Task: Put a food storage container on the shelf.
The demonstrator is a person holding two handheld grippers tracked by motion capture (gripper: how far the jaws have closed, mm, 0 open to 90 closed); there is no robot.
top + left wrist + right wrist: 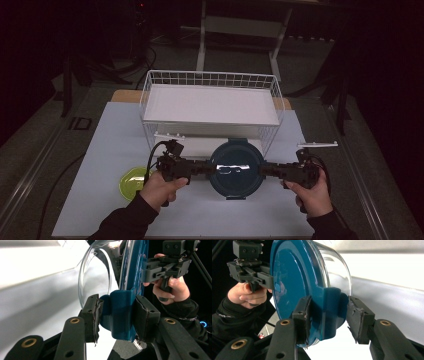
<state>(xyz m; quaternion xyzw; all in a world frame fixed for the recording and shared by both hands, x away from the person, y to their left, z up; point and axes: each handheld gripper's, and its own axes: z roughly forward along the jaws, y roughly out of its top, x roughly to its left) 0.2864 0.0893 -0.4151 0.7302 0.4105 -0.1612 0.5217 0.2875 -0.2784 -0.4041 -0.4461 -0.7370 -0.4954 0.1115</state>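
Note:
A round clear glass container with a dark blue lid (235, 170) hangs just above the white table, in front of the wire basket. My left gripper (210, 170) holds it from the left and my right gripper (262, 171) from the right. In the left gripper view, the left gripper (117, 312) is shut on a blue side latch (121, 315) of the lid, with the glass bowl (95, 277) beyond. In the right gripper view, the right gripper (328, 312) clamps the opposite blue latch (333, 307) beside the lid (292, 277).
A white wire basket (150, 95) with a white board laid over it stands right behind the container. A yellow-green dish (132, 182) lies on the white table mat (110, 150) by my left hand. Dark floor and stand legs surround the table.

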